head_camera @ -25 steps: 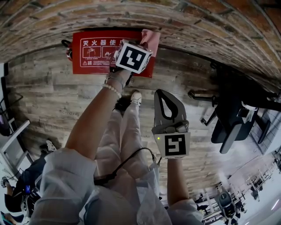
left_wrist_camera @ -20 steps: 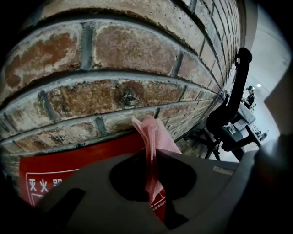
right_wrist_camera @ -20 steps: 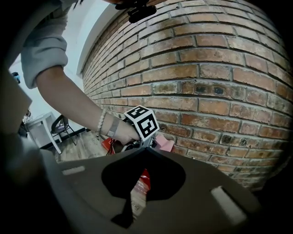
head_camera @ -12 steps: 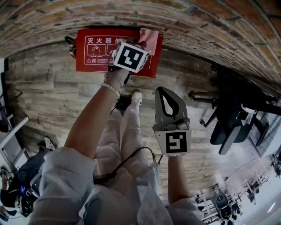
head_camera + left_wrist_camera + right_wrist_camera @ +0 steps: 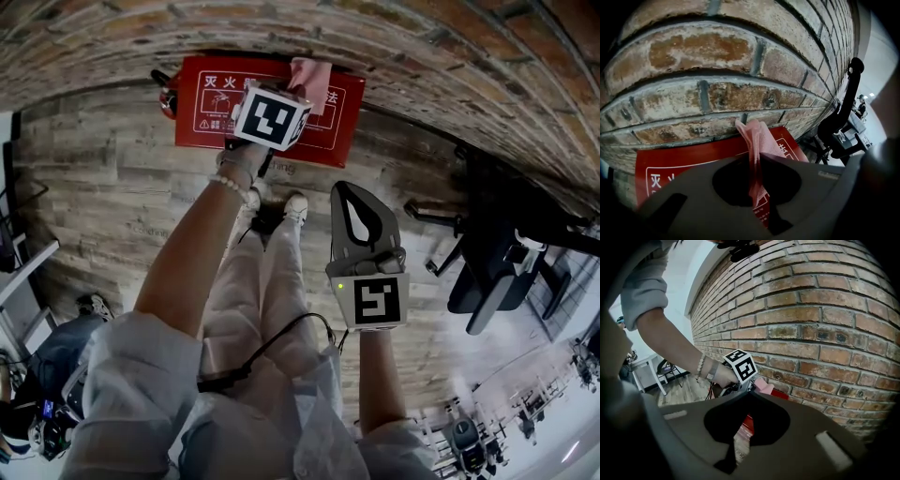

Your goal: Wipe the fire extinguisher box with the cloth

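Left claw (image 5: 755,157) clamps cloth (image 5: 759,135), partly hiding fire extinguisher box (image 5: 201,105).

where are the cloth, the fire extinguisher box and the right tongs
cloth (image 5: 757,138), left gripper view, middle of the pink fold
fire extinguisher box (image 5: 328,141), head view, lower right of its red face
right tongs (image 5: 350,187), head view, the closed tips

The wood-plank floor (image 5: 103,216) carries the red fire extinguisher box (image 5: 202,131), which stands against the foot of the brick wall (image 5: 441,56). The person's shoes (image 5: 294,207) stand near the box, and a black chair (image 5: 492,272) sits well to its right.
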Tool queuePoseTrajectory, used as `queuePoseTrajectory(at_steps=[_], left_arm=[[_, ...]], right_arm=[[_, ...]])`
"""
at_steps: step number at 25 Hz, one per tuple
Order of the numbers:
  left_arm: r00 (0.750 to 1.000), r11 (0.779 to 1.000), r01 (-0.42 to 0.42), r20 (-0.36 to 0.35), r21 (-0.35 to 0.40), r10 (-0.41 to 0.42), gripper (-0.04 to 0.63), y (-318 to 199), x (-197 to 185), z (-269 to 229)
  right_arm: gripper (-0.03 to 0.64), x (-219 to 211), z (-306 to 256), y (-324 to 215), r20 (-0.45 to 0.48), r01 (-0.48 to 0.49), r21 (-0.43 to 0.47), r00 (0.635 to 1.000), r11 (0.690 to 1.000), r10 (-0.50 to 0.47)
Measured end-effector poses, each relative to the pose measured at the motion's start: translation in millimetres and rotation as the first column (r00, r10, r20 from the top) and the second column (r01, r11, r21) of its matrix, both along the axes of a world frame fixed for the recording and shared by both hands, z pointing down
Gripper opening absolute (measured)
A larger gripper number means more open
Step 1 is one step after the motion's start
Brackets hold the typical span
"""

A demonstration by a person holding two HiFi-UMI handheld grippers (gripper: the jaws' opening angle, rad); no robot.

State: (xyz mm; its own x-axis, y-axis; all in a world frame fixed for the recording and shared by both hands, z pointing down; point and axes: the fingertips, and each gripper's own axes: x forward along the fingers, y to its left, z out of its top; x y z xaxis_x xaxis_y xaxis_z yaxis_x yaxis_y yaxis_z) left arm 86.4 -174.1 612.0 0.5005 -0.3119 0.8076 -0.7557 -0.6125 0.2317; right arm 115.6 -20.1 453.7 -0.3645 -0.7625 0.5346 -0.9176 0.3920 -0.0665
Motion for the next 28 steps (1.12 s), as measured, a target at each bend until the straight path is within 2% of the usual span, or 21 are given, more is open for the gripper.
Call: queuePoseTrajectory(at_steps=[11,28], left_arm=[[0.994,0.994,0.113,-0.012,-0.013,-0.113,0.015,-11,-59,2],[0.966,0.967,0.255,0.028,0.008,-0.256,0.014,-31,-160,1]], right_arm=[[0.008,-27,0,-5,-0.006,0.045,-0.005,0.999,0.999,-0.045],[0.008,-77,-1,-16,-0.011,0.126,-0.010,0.992,0.992,-0.126]])
